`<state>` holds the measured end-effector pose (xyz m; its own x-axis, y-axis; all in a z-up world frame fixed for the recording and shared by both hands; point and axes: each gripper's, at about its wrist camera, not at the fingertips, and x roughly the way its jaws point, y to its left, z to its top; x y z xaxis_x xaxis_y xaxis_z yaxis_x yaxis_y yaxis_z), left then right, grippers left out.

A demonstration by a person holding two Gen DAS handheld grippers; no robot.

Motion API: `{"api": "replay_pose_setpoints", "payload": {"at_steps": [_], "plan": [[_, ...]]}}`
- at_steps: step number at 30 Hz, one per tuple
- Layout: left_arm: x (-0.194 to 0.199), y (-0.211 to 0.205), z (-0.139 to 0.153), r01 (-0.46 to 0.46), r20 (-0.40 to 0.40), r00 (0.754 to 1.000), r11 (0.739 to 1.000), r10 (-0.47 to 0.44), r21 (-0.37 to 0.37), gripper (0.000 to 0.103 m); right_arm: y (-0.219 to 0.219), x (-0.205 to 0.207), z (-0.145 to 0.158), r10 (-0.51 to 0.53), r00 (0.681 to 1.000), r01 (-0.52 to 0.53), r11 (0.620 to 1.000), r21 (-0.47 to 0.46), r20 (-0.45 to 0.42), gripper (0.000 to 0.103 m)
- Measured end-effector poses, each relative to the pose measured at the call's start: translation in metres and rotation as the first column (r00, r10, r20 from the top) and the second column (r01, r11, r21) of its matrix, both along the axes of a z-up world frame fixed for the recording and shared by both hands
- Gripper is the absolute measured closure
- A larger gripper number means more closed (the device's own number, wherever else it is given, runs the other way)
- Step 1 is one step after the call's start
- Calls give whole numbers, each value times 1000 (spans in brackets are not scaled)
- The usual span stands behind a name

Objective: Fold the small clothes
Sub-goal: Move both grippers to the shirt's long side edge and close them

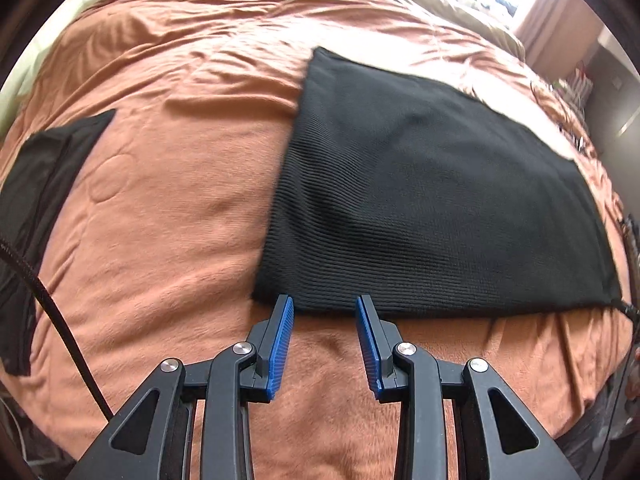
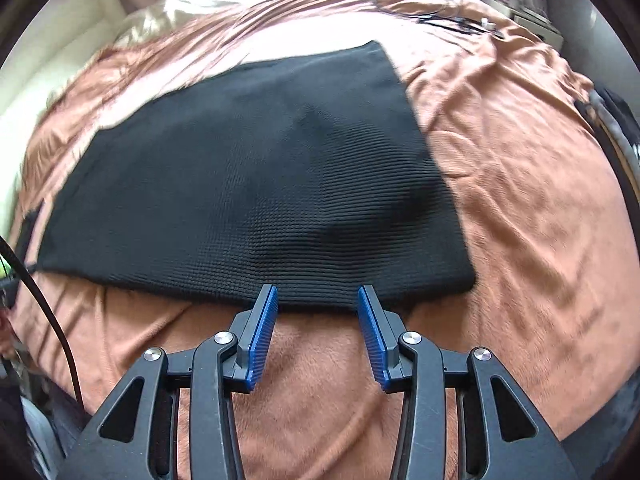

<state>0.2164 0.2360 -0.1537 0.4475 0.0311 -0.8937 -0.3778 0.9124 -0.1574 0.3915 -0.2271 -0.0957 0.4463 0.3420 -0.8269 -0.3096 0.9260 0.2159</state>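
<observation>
Lying flat on orange blanket (image 1: 168, 208) on bed: black knit garment (image 1: 432, 200), folded into wide panel. Hovering at its near edge: left tongs (image 1: 325, 303), released, nothing between blue pads. Hovering toward near right corner: right tongs (image 2: 317, 293), likewise released. Lying far left: second dark cloth (image 1: 44, 184).

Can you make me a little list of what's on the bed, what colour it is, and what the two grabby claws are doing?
surface: orange-brown blanket on a bed
main cloth: black ribbed garment, lying flat, folded
second cloth: another black piece at the left edge
left gripper: open, nothing between the pads, at the garment's near edge
right gripper: open, nothing between the pads, at the same near edge
extras: thin cables at the far right of the bed
</observation>
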Motion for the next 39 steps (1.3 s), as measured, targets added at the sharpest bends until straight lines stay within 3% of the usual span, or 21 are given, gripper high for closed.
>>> {"api": "replay_pose_setpoints", "payload": {"at_steps": [4,8,14,23,27,33,36,39], "plan": [[-12,24,3,-92,35,995,991,95,-93,69,-33,-4,3,-81,996,83,988,131,-22,64],[-21,43,-4,-182,49,980,964,195,-196,69,-61,-8,-4,-150,987,160,955,249,-58,64],[-17,44,-20,-225,32,969,925,246,-307,69,-86,-8,-28,-203,970,241,892,383,-136,64],[-14,48,-31,-299,44,940,879,338,-370,69,-102,-3,-52,-248,944,326,797,508,-218,64],[-13,45,-32,-306,73,934,888,350,-342,69,-103,0,-62,-272,937,349,767,538,-220,64],[-5,36,-29,-299,93,941,929,325,-220,69,-105,-4,-71,-330,925,378,737,559,-191,79],[2,36,-29,-296,85,945,937,316,-184,69,-104,-10,-71,-337,928,368,761,534,-160,93],[5,43,-29,-318,78,939,931,335,-178,83,-99,-15,-62,-337,935,346,796,497,-111,100]]}}
